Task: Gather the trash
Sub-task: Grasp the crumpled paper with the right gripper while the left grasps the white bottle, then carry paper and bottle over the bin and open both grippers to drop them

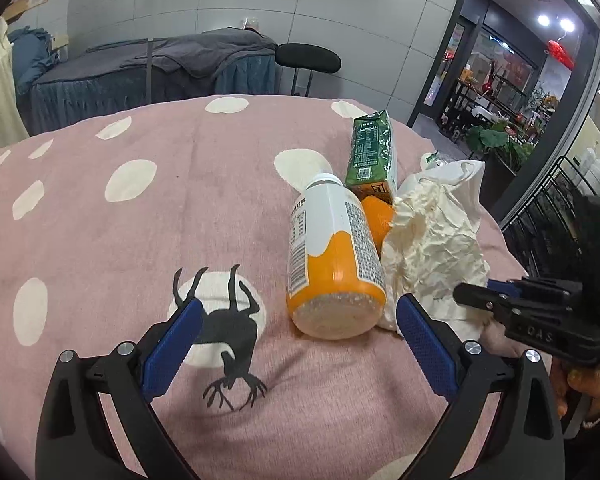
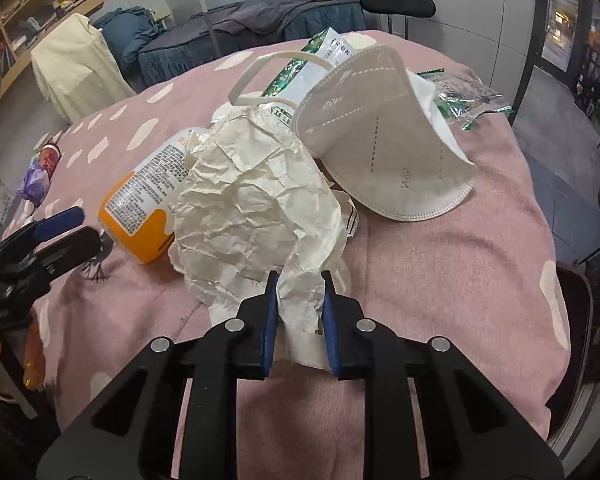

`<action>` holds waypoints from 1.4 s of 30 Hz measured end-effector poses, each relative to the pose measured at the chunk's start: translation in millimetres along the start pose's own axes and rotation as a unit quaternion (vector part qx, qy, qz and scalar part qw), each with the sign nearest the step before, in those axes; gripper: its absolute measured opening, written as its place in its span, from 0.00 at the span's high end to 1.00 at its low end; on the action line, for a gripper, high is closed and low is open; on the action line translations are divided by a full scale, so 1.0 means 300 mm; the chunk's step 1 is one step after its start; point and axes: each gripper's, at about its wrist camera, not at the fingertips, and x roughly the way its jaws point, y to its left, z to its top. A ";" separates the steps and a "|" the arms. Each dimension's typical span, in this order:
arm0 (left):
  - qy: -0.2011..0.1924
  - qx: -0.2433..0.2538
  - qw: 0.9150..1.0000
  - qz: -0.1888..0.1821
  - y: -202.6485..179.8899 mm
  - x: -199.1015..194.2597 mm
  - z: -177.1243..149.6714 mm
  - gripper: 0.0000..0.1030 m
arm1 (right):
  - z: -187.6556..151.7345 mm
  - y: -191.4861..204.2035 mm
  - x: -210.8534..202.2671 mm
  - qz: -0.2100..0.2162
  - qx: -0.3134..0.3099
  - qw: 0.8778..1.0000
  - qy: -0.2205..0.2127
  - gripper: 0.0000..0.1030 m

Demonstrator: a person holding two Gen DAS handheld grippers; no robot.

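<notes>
A white and orange plastic bottle (image 1: 334, 256) lies on its side on the pink spotted blanket (image 1: 139, 240). My left gripper (image 1: 300, 332) is open just short of its base. A green carton (image 1: 374, 156) stands behind the bottle. Crumpled cream paper (image 1: 432, 248) lies to the bottle's right. In the right wrist view my right gripper (image 2: 300, 284) is shut on the near end of that crumpled paper (image 2: 255, 216). The bottle (image 2: 147, 204) is to its left. A white N95 mask (image 2: 384, 152) lies behind the paper. Green and clear wrappers (image 2: 464, 96) lie further back.
The blanket covers a round-edged bed or table that drops off at the right (image 2: 540, 280). A massage bed (image 1: 159, 68) and a black stool (image 1: 308, 58) stand behind. A black wire rack (image 1: 548, 208) is at the right. My left gripper shows at the left edge (image 2: 65, 232).
</notes>
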 end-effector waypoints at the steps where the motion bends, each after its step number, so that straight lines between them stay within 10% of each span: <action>1: 0.006 -0.003 1.000 -0.007 0.004 0.014 0.016 0.08 | -0.009 -0.001 -0.025 0.002 0.001 1.000 -0.005 0.80; 17: 0.117 0.043 0.992 0.008 -0.053 0.270 0.153 0.26 | -0.163 -0.060 -0.245 0.012 0.036 0.997 -0.074 0.80; 20: 0.111 0.046 0.993 0.014 -0.062 0.256 0.140 0.41 | -0.175 -0.082 -0.246 0.016 0.049 0.995 -0.081 0.80; 32: -0.004 0.010 1.000 0.027 -0.025 -0.023 0.016 0.41 | -0.289 -0.245 -0.328 0.029 0.112 0.982 -0.148 0.80; 42: -0.063 0.084 0.994 -0.042 -0.360 -0.159 -0.032 0.41 | -0.415 -0.529 -0.471 -0.032 0.220 0.950 -0.218 0.80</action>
